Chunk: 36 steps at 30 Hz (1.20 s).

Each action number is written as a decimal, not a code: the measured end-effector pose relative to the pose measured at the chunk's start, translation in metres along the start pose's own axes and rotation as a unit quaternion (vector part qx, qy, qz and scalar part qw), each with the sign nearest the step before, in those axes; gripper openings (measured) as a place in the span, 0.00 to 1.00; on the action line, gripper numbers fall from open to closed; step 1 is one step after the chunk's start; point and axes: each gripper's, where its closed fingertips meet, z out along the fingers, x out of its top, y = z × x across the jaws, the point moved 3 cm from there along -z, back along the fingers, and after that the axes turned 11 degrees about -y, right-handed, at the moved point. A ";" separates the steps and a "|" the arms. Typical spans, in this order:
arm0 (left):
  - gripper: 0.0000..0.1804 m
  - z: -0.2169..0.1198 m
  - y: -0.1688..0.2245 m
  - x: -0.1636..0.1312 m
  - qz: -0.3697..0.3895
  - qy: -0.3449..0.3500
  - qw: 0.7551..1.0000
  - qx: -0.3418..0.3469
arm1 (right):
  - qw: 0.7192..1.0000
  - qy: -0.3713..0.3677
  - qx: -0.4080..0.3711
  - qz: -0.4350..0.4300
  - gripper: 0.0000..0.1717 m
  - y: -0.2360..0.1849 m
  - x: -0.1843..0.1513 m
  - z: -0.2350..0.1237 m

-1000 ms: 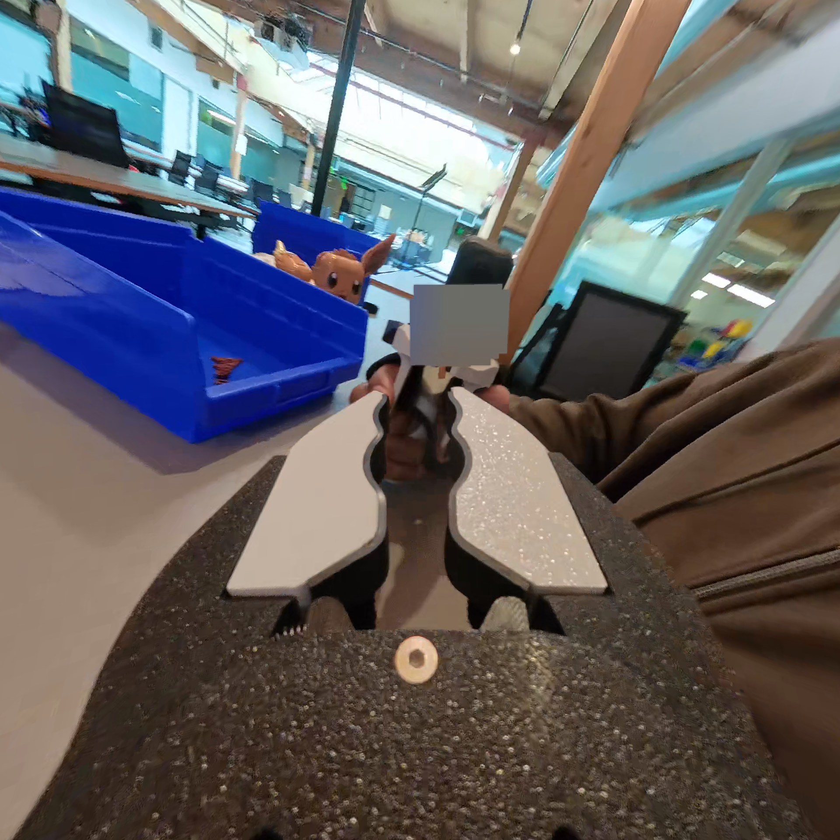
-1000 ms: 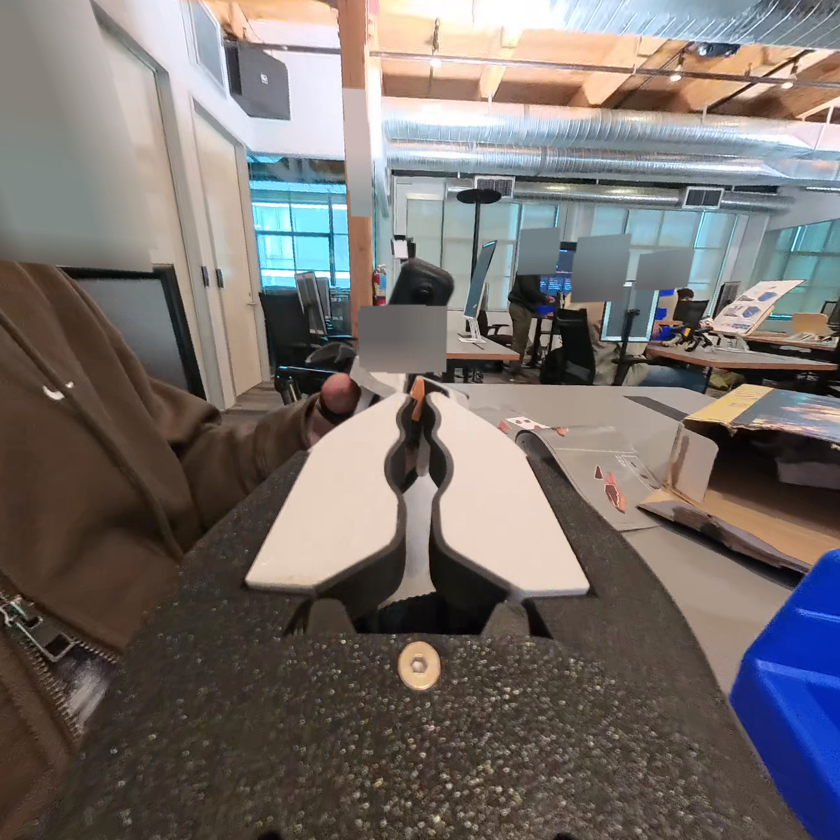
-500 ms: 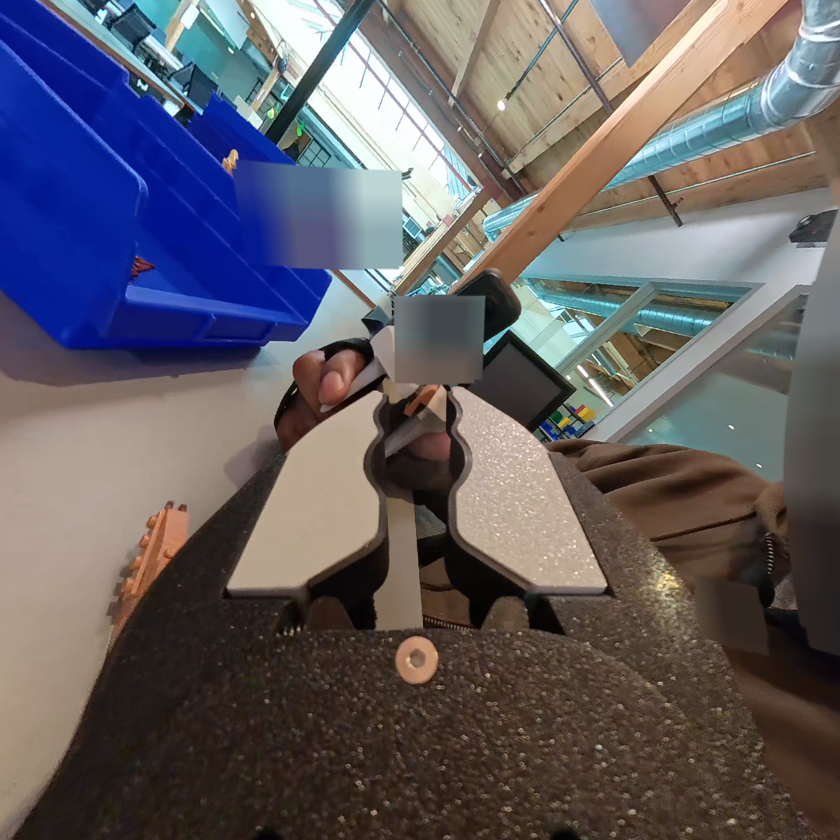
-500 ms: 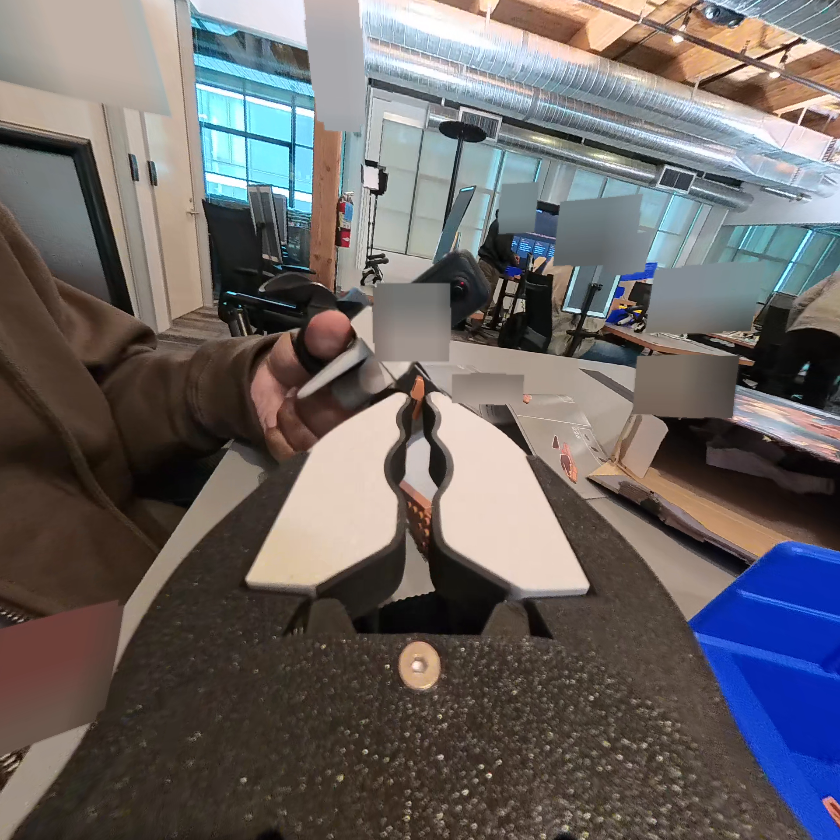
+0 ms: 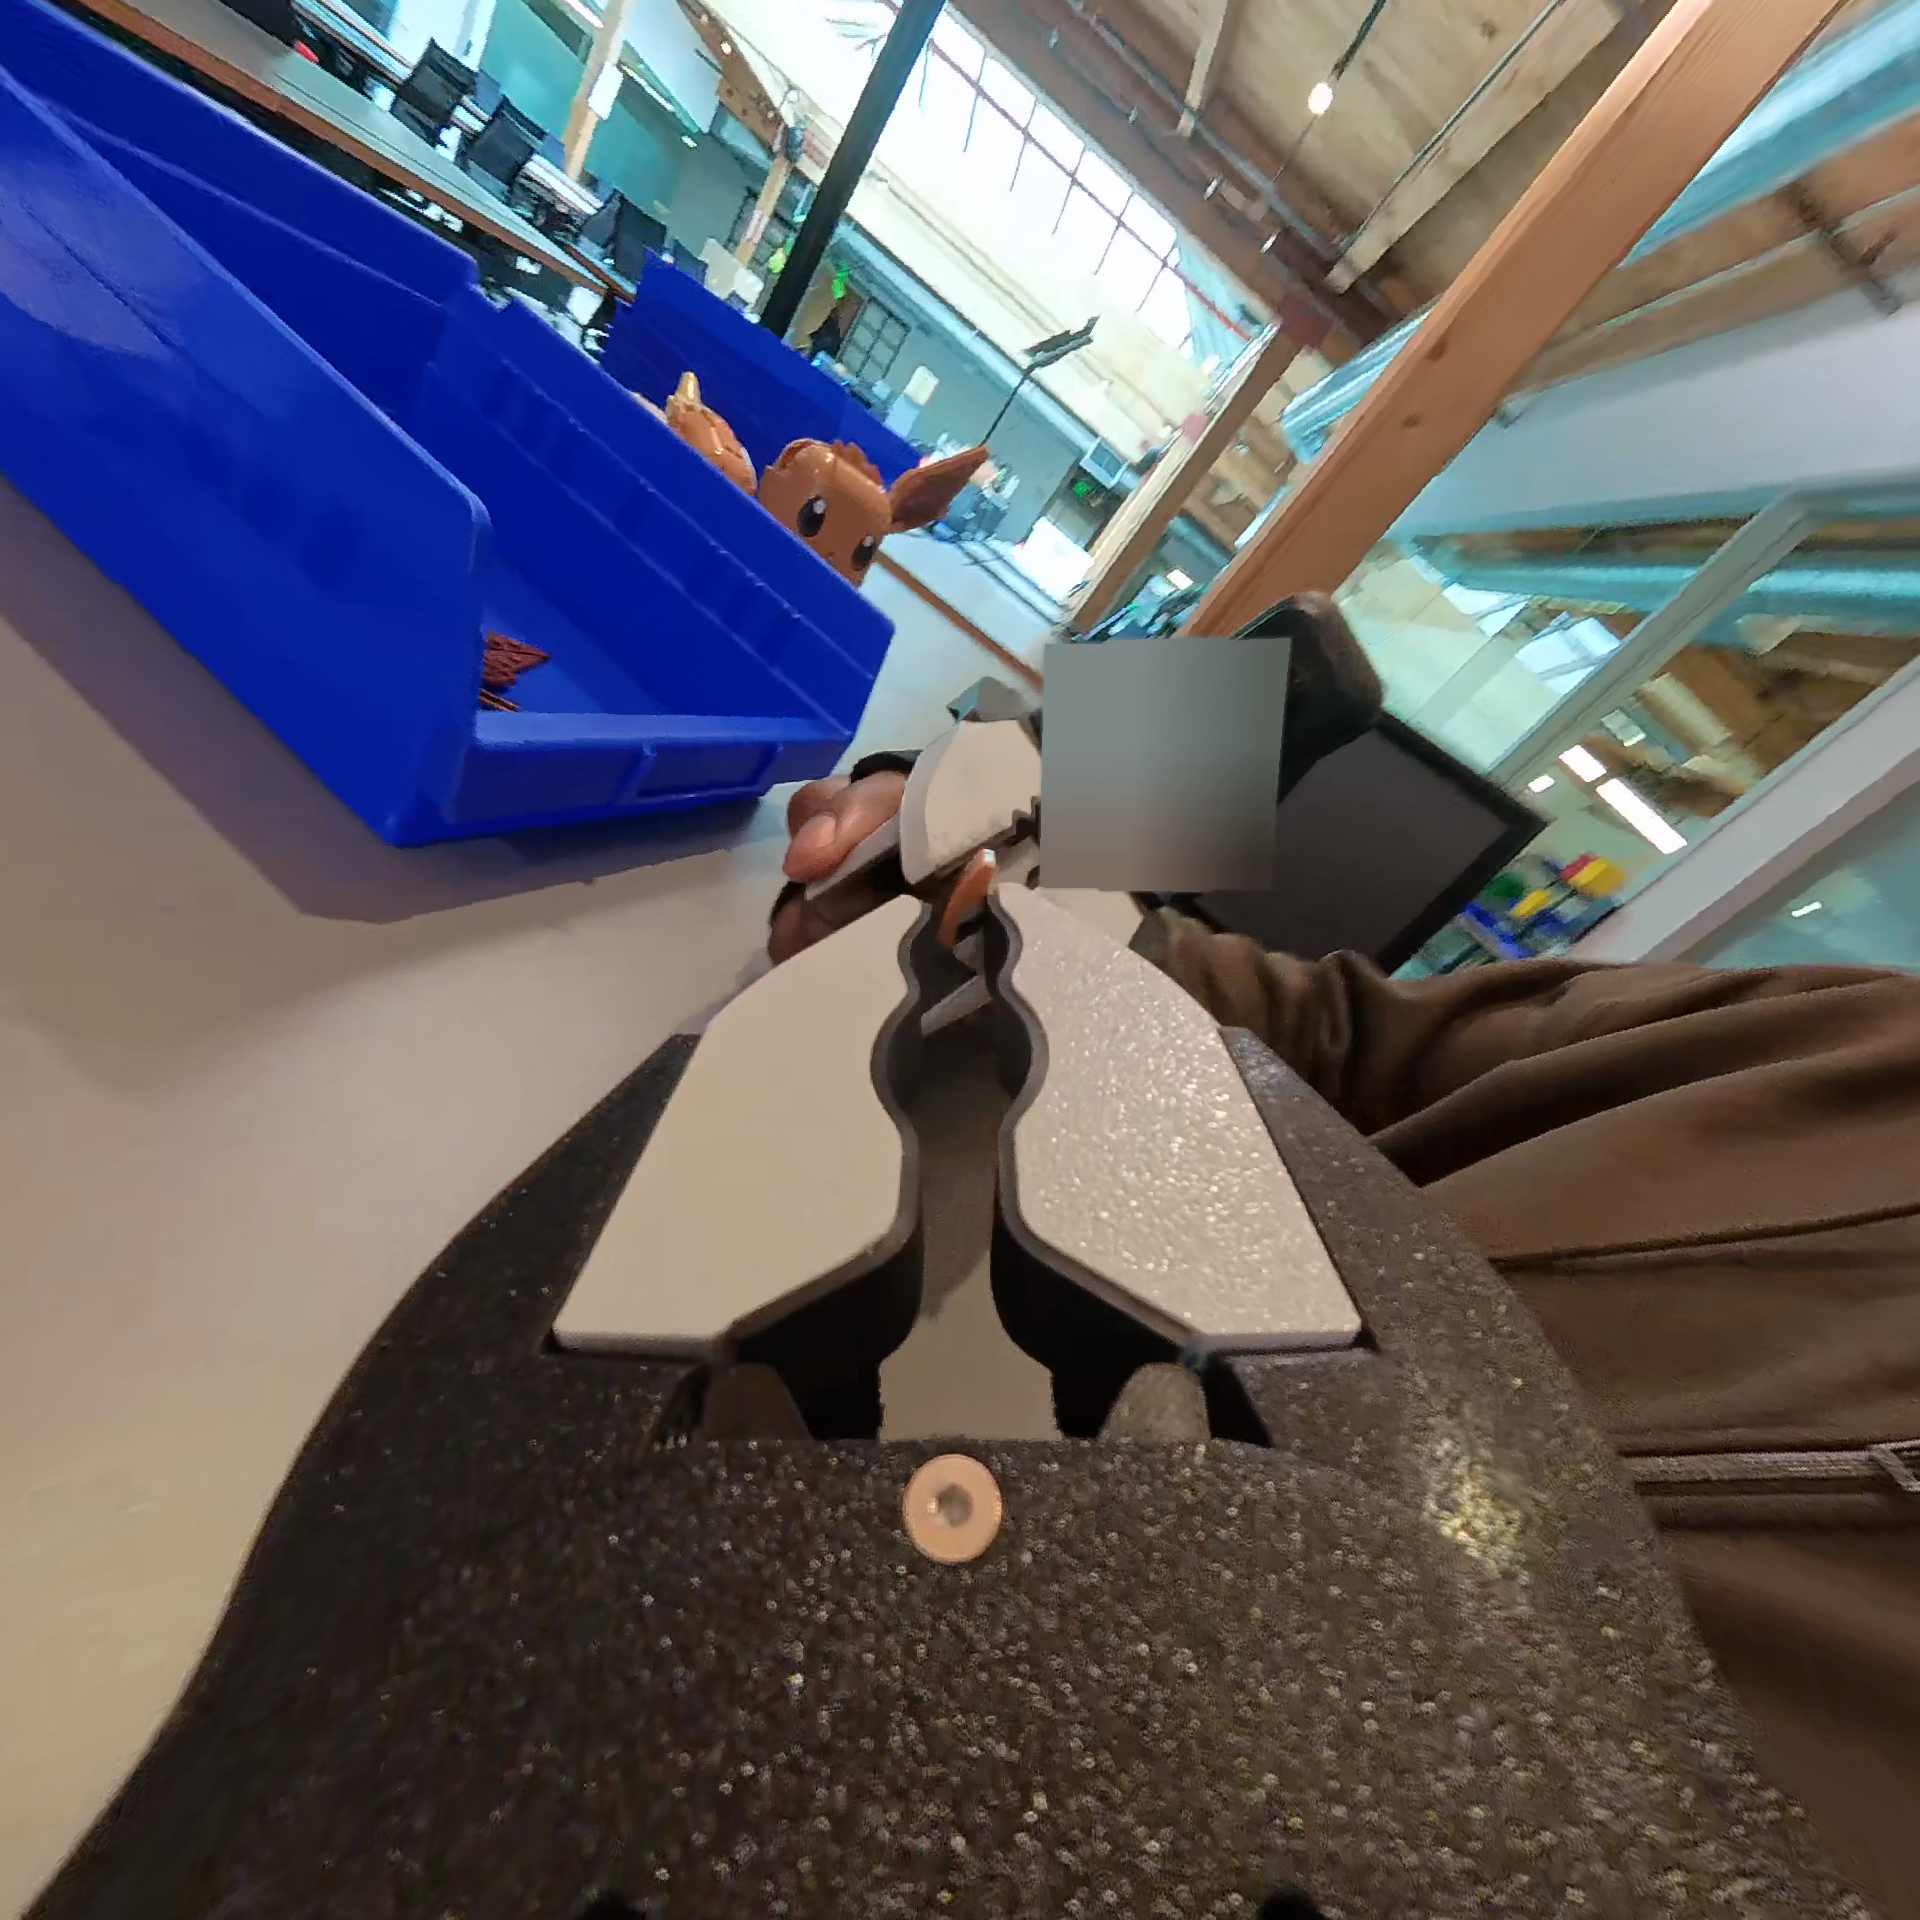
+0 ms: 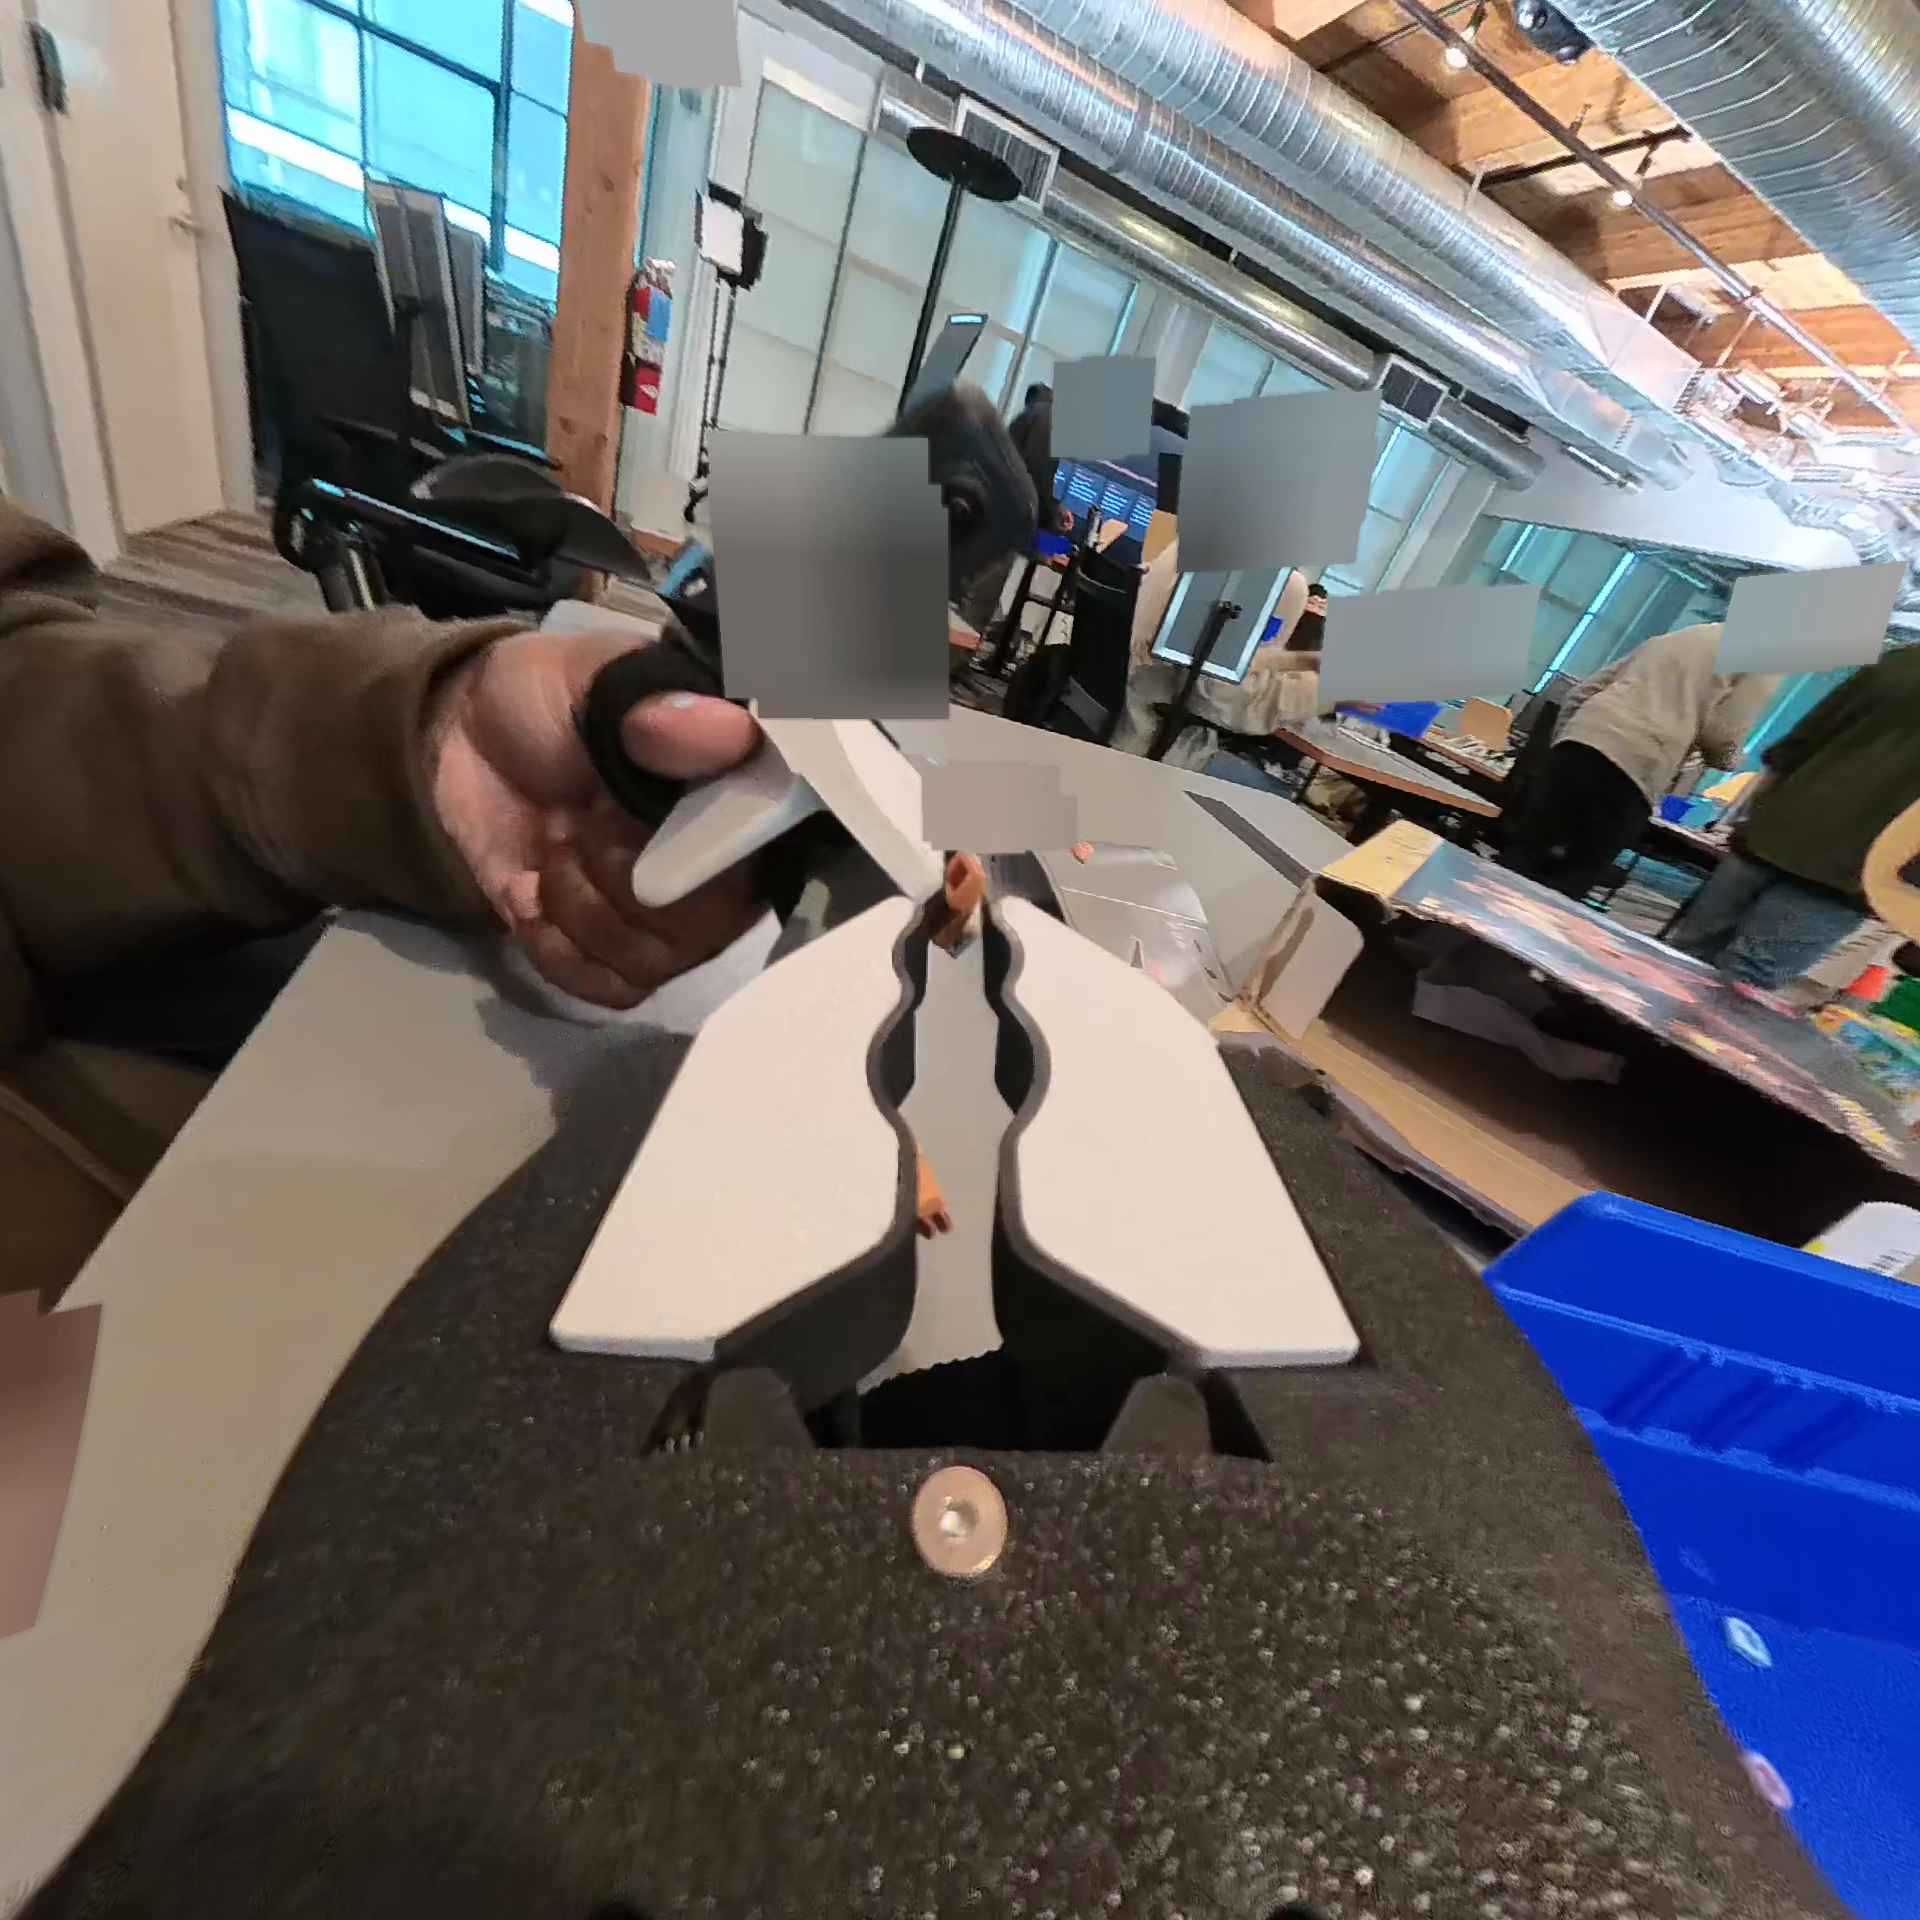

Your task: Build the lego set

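A small orange-brown brick piece (image 5: 961, 896) stands between the tips of both grippers, which meet tip to tip above the grey table (image 5: 208, 1039). My left gripper (image 5: 961, 920) is shut on the piece, with both pads against it. In the right wrist view the same piece (image 6: 961, 896) stands between the tips of my right gripper (image 6: 961, 920). That gripper's pads stand apart with a gap beside the piece, so it is open. A hand (image 6: 540, 831) holds the left gripper opposite. A second orange piece (image 6: 932, 1195) lies on the table below my right fingers.
A blue bin (image 5: 644, 769) with dark red pieces (image 5: 504, 660) stands at the left, with a brown brick-built animal figure (image 5: 831, 499) behind it. Another blue bin (image 6: 1714, 1455) is at the right, a torn cardboard box (image 6: 1558, 1039) beyond it. People stand at far desks. Left and right tips are no more than a few centimetres apart.
The left jaws have closed on the orange piece that the right gripper was holding. The right jaws have widened off it. Both views have tilted as the grippers moved.
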 end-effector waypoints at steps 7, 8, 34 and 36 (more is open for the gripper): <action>0.02 0.000 -0.003 0.001 0.177 -0.055 0.973 0.141 | 0.997 -0.066 0.006 0.038 0.12 0.006 -0.017 0.001; 0.02 0.000 -0.002 0.003 0.193 -0.056 0.968 0.149 | 0.996 -0.074 0.007 0.045 0.13 0.007 -0.019 0.000; 0.02 0.007 -0.030 0.005 0.693 -0.224 0.515 0.452 | 0.930 -0.215 0.061 0.293 0.11 0.027 -0.019 0.012; 0.02 0.007 -0.029 0.005 0.703 -0.222 0.504 0.451 | 0.928 -0.215 0.060 0.297 0.08 0.028 -0.020 0.011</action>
